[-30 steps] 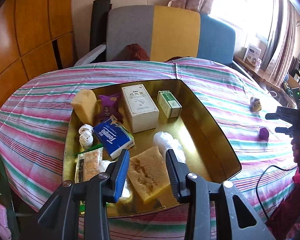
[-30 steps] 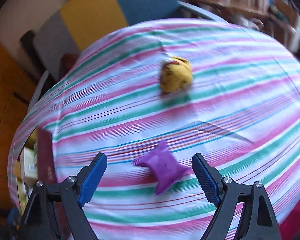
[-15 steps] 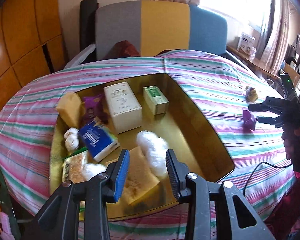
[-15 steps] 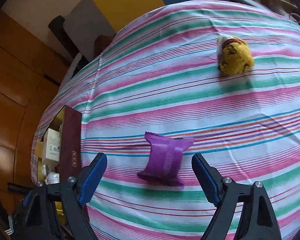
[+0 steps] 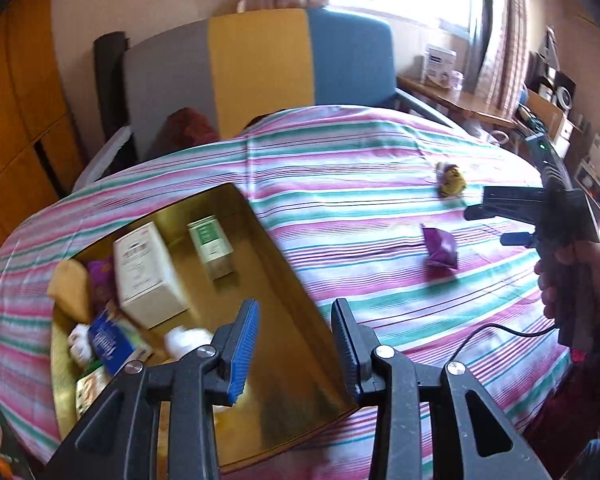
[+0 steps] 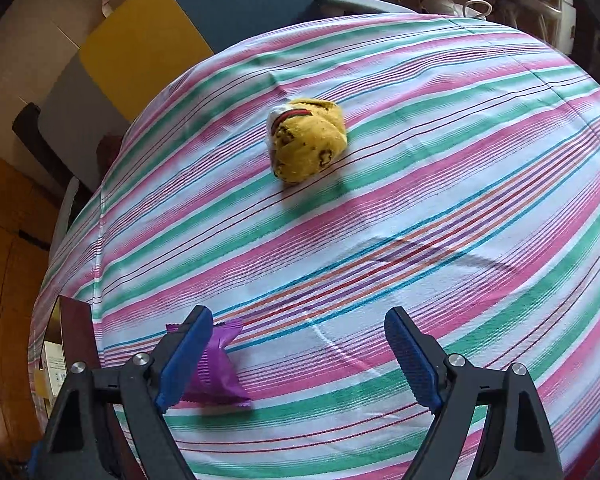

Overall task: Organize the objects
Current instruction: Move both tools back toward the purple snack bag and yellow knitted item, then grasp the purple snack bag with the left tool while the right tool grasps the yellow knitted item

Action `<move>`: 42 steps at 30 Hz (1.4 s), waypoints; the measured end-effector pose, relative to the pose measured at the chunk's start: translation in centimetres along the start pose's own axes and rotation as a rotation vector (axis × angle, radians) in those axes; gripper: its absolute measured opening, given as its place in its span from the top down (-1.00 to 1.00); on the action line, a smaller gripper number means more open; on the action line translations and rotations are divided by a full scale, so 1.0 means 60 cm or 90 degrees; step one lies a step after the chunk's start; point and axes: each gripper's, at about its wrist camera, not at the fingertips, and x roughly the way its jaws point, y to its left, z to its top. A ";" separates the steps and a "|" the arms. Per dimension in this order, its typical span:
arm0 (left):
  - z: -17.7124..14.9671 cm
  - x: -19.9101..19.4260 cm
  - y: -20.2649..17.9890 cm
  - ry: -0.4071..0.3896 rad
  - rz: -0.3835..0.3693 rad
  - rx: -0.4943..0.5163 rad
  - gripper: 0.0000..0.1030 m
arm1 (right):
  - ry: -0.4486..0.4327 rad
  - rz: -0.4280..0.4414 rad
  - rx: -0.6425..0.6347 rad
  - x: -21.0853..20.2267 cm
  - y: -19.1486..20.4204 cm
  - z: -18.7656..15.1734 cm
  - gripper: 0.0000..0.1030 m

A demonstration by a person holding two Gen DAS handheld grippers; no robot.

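right gripper [image 6: 298,354] is spread wide, empty, low over the striped tablecloth [image 6: 460,200]. purple snack packet [image 6: 212,372] lies off-centre, behind its left finger; yellow pouch [image 6: 306,140] straight ahead, far. left gripper [image 5: 296,350] apart, empty, over gold box [image 5: 292,300]. right is nearer both.

- The table [image 6: 420,208] is covered in matt woven cloth, striped pink, green and white, lightly creased.
- The purple packet [image 6: 214,376] is crinkled, glossy foil-like plastic.
- The gold tray [image 5: 292,320] has shiny, mirror-like inner walls.
- The white box [image 5: 146,276] looks like smooth matt cardboard.
- The yellow bundle [image 6: 308,140] looks soft and fuzzy.
- The right gripper [image 6: 296,356] is matt black plastic with ribbed blue pads [image 6: 410,360].
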 end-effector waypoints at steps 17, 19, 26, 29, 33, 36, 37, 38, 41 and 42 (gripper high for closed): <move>0.050 0.087 -0.121 0.071 -0.082 0.052 0.28 | -0.010 0.009 0.069 -0.013 -0.040 0.018 -0.74; 0.053 0.103 -0.131 0.088 -0.100 0.050 0.28 | -0.010 0.009 0.074 -0.012 -0.041 0.019 -0.74; 0.066 0.162 -0.166 0.149 -0.168 0.025 0.28 | -0.009 0.007 0.087 -0.009 -0.047 0.019 -0.79; 0.073 0.176 -0.188 0.147 -0.172 0.043 0.18 | -0.005 0.006 0.090 -0.007 -0.049 0.020 -0.79; 0.088 0.202 -0.209 0.151 -0.170 0.045 0.18 | -0.005 0.011 0.099 -0.010 -0.055 0.019 -0.80; 0.102 0.219 -0.228 0.151 -0.168 0.052 0.18 | -0.008 0.011 0.108 -0.014 -0.061 0.018 -0.80; 0.106 0.224 -0.236 0.148 -0.161 0.062 0.18 | -0.009 0.011 0.111 -0.014 -0.062 0.019 -0.80; 0.109 0.232 -0.243 0.150 -0.152 0.069 0.18 | -0.008 0.011 0.114 -0.014 -0.064 0.019 -0.80; 0.110 0.261 -0.258 0.168 -0.141 0.090 0.17 | -0.004 0.015 0.120 -0.014 -0.069 0.019 -0.80; 0.107 0.270 -0.258 0.174 -0.134 0.091 0.17 | -0.004 0.014 0.122 -0.015 -0.070 0.018 -0.80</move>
